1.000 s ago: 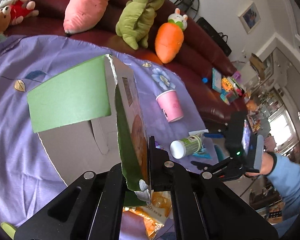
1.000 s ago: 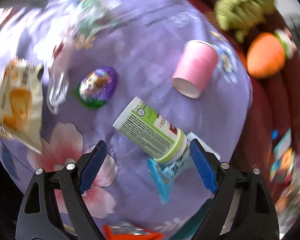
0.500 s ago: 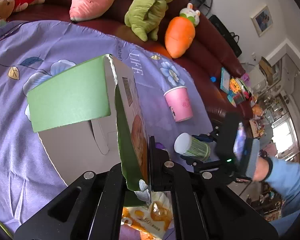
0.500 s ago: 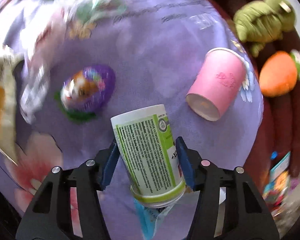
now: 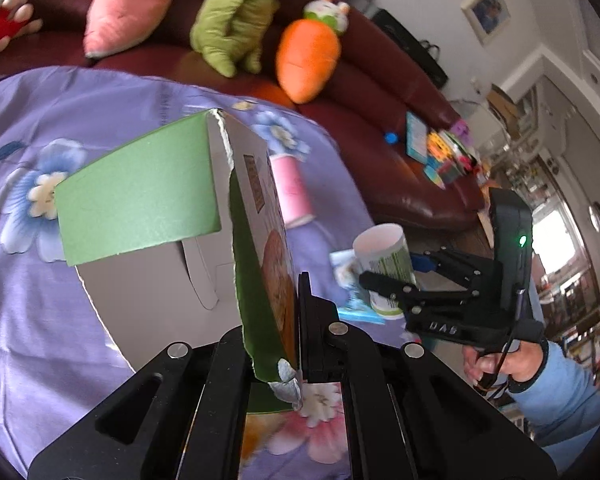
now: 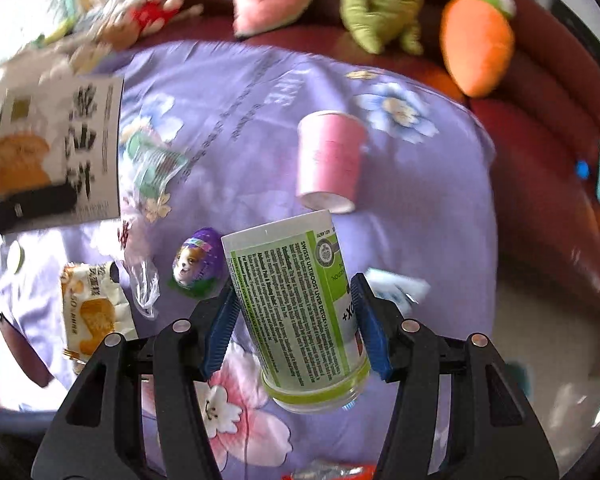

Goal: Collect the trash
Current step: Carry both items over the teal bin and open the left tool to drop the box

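Trash pickup update: the green-label bottle (image 6: 300, 312) is sitting clamped between the blue pads of my right tool (image 6: 296, 320), lifted clear of the purple cloth (image 6: 420, 208). My left tool (image 5: 296, 344) is pinched tight on the wall of the torn green box (image 5: 140, 196), which I'm guessing is the bin. So I'm carrying the bottle over; next it needs lining up above the box opening before letting go. A second ago it was lying on the cloth inside wide-open jaws, which have just been closing on it. Pink cup (image 6: 330, 164) and egg wrapper (image 6: 198, 264) are still waiting.
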Demonstrator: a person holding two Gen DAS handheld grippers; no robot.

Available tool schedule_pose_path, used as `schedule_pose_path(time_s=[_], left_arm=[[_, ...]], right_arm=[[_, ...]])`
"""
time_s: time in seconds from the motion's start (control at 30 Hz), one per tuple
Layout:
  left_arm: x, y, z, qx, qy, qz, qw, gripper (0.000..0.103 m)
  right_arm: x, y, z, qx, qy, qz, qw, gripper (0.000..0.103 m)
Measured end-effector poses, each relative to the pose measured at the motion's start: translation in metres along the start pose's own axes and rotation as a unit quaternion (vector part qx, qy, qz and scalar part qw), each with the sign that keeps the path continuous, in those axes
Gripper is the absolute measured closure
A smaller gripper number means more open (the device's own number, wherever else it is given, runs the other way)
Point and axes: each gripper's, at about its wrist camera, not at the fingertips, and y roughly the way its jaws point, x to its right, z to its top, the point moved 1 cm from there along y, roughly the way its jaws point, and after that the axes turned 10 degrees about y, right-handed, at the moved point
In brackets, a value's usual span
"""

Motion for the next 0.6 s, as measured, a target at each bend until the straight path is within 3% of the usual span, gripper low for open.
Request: schedule_pose_path(time_s=[0.23,0.6], left_arm=[[0.073,0.037,0.005,-0.027,0.047,-0.024,0.9982,0.100],[0.197,0.116,0.011,-0.092,0.142,-0.054,0.9841,0.100]], right_arm=[[0.082,-0.050,-0.027,0.063,0.128,0.023,0.990,0.050],[0.198,-0.106,-0.114,0.141,0.273,0.015,0.952,0.049]])
